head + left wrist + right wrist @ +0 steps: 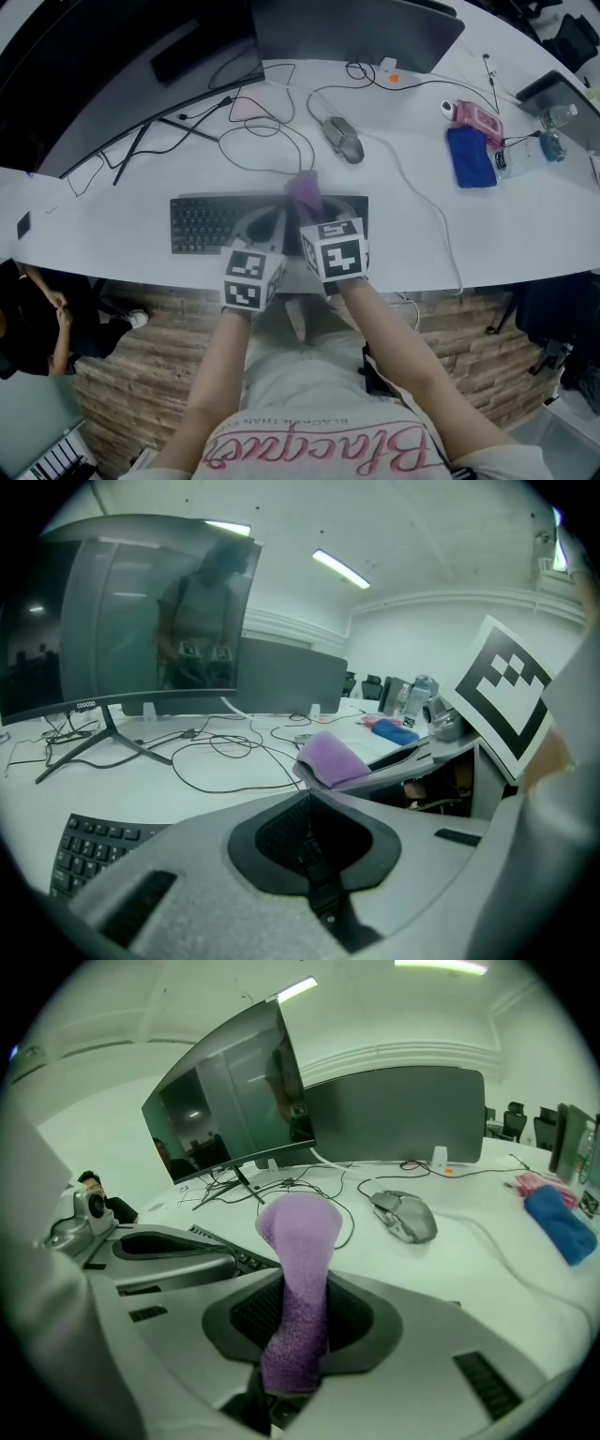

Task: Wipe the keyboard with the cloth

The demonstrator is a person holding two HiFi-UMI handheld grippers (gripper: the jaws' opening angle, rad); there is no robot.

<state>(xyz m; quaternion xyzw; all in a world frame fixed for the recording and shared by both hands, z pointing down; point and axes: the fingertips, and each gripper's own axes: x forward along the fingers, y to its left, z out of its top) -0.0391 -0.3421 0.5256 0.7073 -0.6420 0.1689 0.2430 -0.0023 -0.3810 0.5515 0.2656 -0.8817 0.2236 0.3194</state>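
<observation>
right claw (298, 1283) tight on purple cloth (300, 1227) over keyboard (202, 225) — left claw (308, 803) closed

Cables (265, 128) and mouse (344, 139) crowd the desk (525, 225) behind the keyboard (202, 225).

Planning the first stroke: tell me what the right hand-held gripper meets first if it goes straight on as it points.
Probably the loose cables beyond its purple cloth; the mouse lies right of that line. Depth is unclear.
</observation>
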